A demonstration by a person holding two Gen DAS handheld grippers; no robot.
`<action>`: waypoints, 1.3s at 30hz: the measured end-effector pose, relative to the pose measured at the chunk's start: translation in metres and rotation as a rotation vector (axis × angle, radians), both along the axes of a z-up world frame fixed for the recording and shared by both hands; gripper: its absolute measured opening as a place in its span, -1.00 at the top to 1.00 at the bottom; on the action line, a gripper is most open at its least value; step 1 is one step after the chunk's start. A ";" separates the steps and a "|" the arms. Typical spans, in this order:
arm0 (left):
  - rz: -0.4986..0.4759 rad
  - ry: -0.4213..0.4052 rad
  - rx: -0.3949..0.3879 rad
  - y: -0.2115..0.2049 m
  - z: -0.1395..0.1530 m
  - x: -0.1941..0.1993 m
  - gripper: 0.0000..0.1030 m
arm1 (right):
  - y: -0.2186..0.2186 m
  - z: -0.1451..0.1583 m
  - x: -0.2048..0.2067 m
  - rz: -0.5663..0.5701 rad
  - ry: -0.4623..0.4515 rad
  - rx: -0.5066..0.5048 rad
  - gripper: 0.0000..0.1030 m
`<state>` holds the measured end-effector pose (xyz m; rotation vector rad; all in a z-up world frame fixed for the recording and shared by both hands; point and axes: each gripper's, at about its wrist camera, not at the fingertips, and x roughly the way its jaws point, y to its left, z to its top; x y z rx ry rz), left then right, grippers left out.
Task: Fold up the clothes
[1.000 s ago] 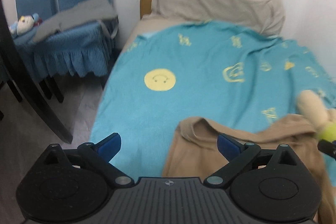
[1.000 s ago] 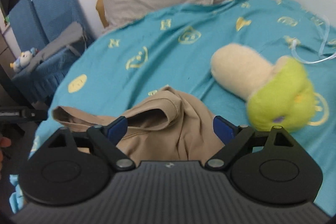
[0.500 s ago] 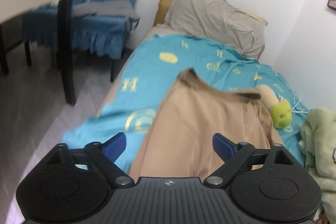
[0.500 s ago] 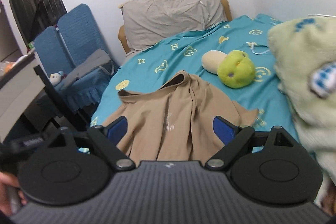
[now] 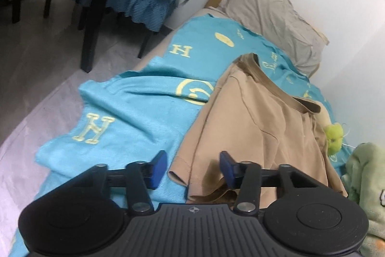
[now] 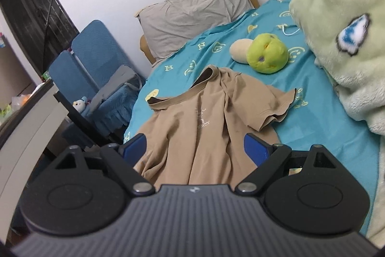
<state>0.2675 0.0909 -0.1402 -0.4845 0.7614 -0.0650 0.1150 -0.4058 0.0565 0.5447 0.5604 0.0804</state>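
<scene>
- Tan short-sleeved cotton T-shirt point(image 5: 255, 127) spread chest-up on a turquoise bedspread printed with yellow letters and smiley faces point(image 5: 125, 117), darker brown neckband toward the grey pillow point(image 5: 272, 13) at the head of the bed.
- Left gripper point(image 5: 192, 169) low over the near left edge of the shirt; jaws just been closing, now partly drawn in but with a clear gap between the blue pads.
- Hem of the shirt's sleeve lying in that gap, nearer the right pad; left pad over bare bedspread just beside the fabric. Pads not visibly pressing the cloth.
- Right gripper point(image 6: 196, 149) above the lower middle of the same shirt point(image 6: 204, 122), jaws spread wide, blue pads well apart and nothing pinched.
- Body of the shirt showing between the right gripper's pads, below them; a small pale logo on the chest farther up.
- Shirt's other sleeve bunched toward the right in the right wrist view, resting on the bedspread.
- Round lime-green plush toy with a cream body point(image 6: 267, 53) beyond the shirt's shoulder, apart from it in the right wrist view.
- Pale green fluffy blanket point(image 6: 346, 40) heaped along the right side of the bed.
- Blue fabric-covered chairs point(image 6: 96, 59) beside the bed, a grey garment draped over one seat.
</scene>
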 end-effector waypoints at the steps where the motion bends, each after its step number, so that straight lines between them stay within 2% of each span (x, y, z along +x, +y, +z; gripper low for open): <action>1: -0.016 -0.015 0.002 -0.002 -0.002 0.001 0.24 | -0.001 -0.003 0.003 -0.001 0.004 0.003 -0.74; 2: -0.034 -0.028 0.006 -0.005 -0.004 0.002 0.45 | -0.001 -0.005 0.007 -0.001 0.007 0.006 -0.74; 3: -0.063 -0.035 0.023 -0.009 -0.004 0.004 0.59 | -0.002 -0.008 0.010 -0.003 0.014 0.011 -0.73; 4: -0.089 -0.042 0.042 -0.013 -0.004 0.005 0.89 | -0.004 -0.011 0.013 -0.005 0.024 0.020 -0.74; 5: -0.098 -0.052 0.069 -0.016 -0.003 0.005 1.00 | -0.005 -0.014 0.016 -0.005 0.032 0.033 -0.74; 7: -0.089 -0.094 0.090 -0.016 0.006 0.006 1.00 | -0.007 -0.018 0.020 -0.008 0.044 0.048 -0.74; 11: -0.022 -0.193 0.035 0.008 0.039 0.018 1.00 | -0.008 -0.019 0.020 -0.020 0.049 0.059 -0.74; 13: 0.025 -0.220 0.046 0.023 0.059 0.033 1.00 | -0.009 -0.019 0.019 -0.024 0.047 0.063 -0.74; 16: 0.070 -0.219 0.073 0.044 0.085 0.054 1.00 | -0.008 -0.019 0.022 -0.036 0.046 0.047 -0.74; 18: 0.031 -0.178 0.099 0.047 0.090 0.063 1.00 | -0.007 -0.019 0.027 -0.043 0.054 0.045 -0.74; 21: -0.058 -0.134 0.099 0.042 0.081 0.055 0.99 | -0.006 -0.020 0.033 -0.041 0.059 0.043 -0.74; 27: -0.190 -0.046 0.015 0.025 0.036 0.023 0.46 | 0.001 -0.022 0.044 -0.028 0.065 0.022 -0.74; 30: -0.223 -0.006 0.022 0.015 0.015 0.012 0.35 | 0.004 -0.024 0.045 -0.015 0.070 0.014 -0.74; 32: -0.238 0.023 0.036 0.008 0.003 0.007 0.14 | 0.004 -0.026 0.045 -0.009 0.077 0.017 -0.74; 34: -0.224 0.042 0.057 0.008 -0.002 0.005 0.08 | 0.004 -0.027 0.044 -0.005 0.081 0.021 -0.74; 36: -0.213 0.043 0.031 0.011 -0.004 0.001 -0.03 | 0.005 -0.029 0.043 -0.004 0.086 0.024 -0.74; 39: -0.213 0.066 0.008 0.011 -0.009 0.002 -0.06 | 0.005 -0.031 0.042 -0.001 0.095 0.030 -0.74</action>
